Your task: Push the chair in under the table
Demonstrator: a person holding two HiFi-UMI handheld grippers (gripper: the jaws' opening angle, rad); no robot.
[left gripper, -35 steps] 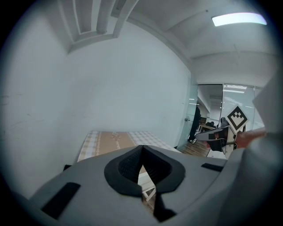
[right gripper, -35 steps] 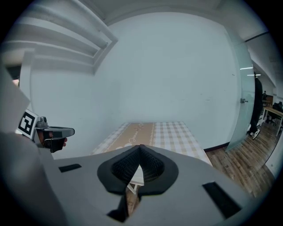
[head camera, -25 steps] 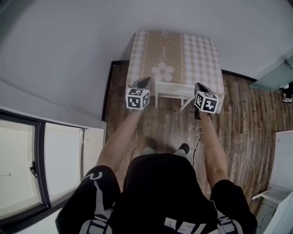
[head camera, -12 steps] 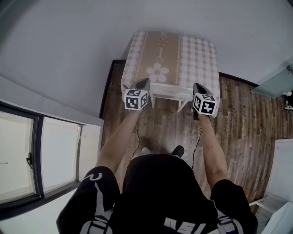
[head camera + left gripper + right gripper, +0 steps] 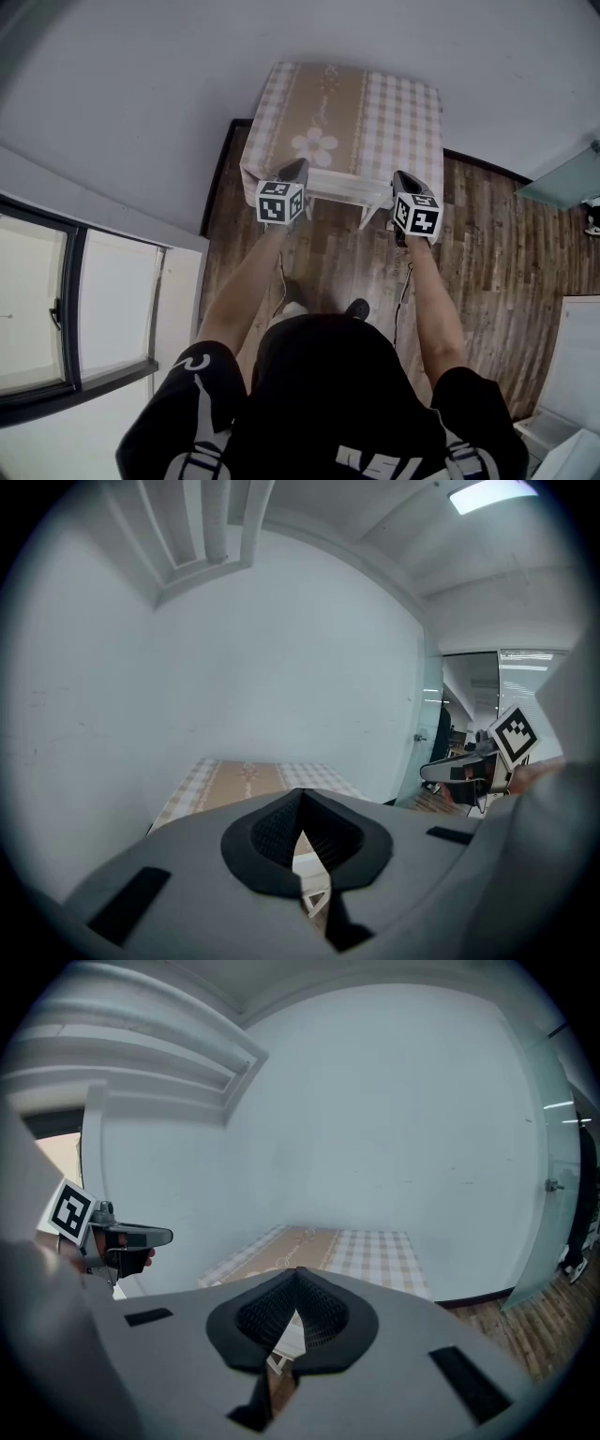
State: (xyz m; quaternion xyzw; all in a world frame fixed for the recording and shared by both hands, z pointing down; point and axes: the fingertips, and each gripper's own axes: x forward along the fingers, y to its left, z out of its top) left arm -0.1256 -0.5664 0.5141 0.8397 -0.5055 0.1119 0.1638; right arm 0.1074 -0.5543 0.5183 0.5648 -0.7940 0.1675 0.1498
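White painted wooden chair [image 5: 345,190] sits mostly tucked beneath the table [image 5: 394,103], which is draped in a beige-and-white checked cloth with a flower print. The left gripper [image 5: 296,171] and right gripper [image 5: 403,178] meet its two outer corners. Their fingers are pressed together on nothing, seemingly so blunt tips shove it evenly over the plank floor [image 5: 487,253].

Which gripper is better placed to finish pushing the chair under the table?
Neither clearly. The left gripper and right gripper, both shut, sit level at opposite ends of the white chair, facing the table. Pushing with both seems best.
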